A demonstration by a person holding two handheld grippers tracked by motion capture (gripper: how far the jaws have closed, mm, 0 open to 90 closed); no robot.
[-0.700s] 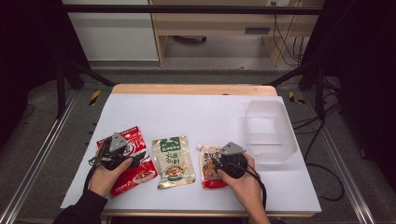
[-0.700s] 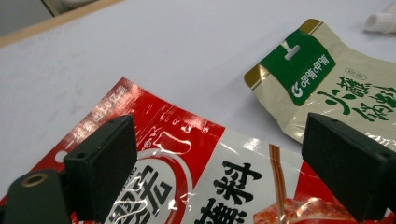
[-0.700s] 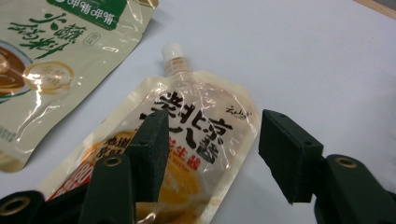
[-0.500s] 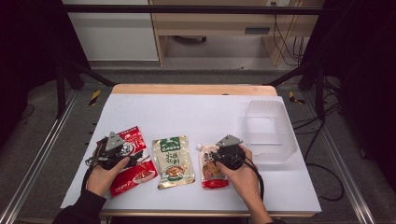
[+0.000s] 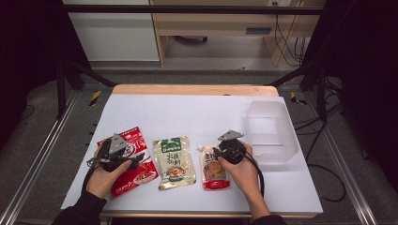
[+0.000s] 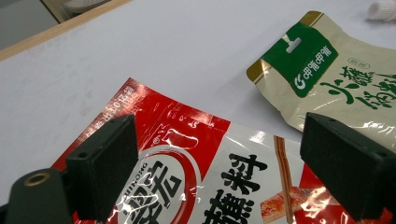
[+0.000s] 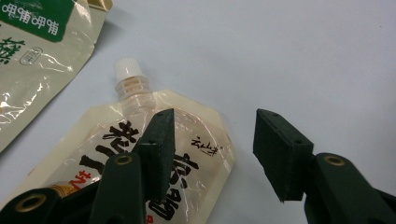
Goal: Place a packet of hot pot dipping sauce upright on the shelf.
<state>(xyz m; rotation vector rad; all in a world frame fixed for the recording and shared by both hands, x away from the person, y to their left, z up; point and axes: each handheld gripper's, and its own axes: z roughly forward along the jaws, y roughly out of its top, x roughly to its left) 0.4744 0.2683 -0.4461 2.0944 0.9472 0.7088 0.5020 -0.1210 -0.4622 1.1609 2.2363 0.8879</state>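
Observation:
Three sauce pouches lie in a row near the table's front edge. My left gripper (image 5: pixel 123 151) hovers over the red pouch (image 5: pixel 136 171), held in a hand. In the left gripper view my left gripper (image 6: pixel 219 140) stands wide open above the red pouch (image 6: pixel 187 135), with nothing between its pads. My right gripper (image 5: pixel 219 151) sits over the spouted pouch (image 5: pixel 213 169). In the right gripper view my right gripper (image 7: pixel 212 140) is open; one jaw hangs over the spouted pouch (image 7: pixel 196 126), the other over bare table beside it. Its white cap (image 7: pixel 127 70) points away.
A beige pouch with a green header (image 5: pixel 174 161) lies between the other two. A clear plastic box (image 5: pixel 272 131) stands at the right on the white table (image 5: pixel 197 112). The table's far half is bare.
My right gripper has edged slightly farther up the spouted pouch toward its spout end. The left gripper has stayed over the red pouch.

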